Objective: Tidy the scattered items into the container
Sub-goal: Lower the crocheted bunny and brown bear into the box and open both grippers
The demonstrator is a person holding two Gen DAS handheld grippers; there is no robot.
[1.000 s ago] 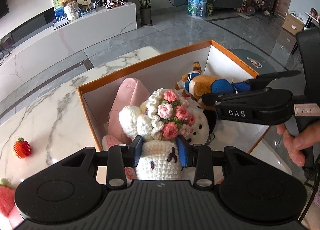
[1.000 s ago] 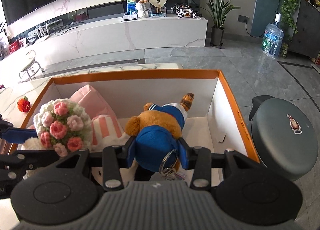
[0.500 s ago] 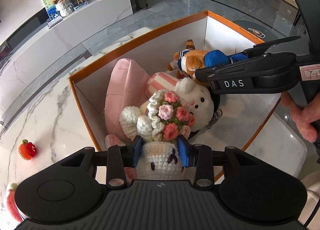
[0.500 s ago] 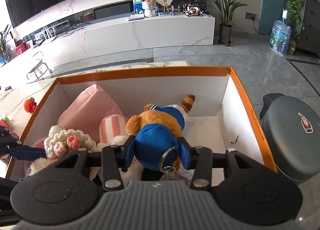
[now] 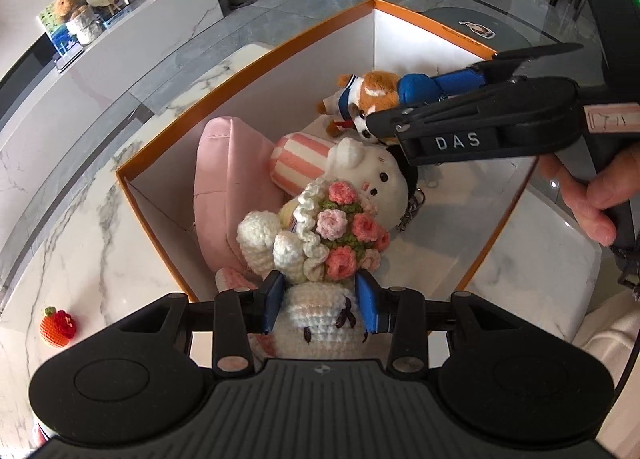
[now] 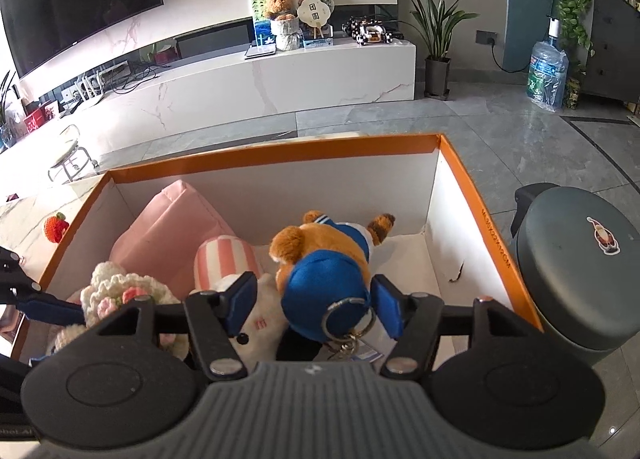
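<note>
Orange-rimmed box holds a pink cushion and plush toys. The right gripper is opening, pads clear of the blue-capped bear between them; the left gripper clamps a crochet doll over the box's near wall.

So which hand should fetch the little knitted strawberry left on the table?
The left. The strawberry lies outside the box on its side, though the left gripper is clamped on the crochet doll. The right gripper is opening around the bear, farther away.
</note>
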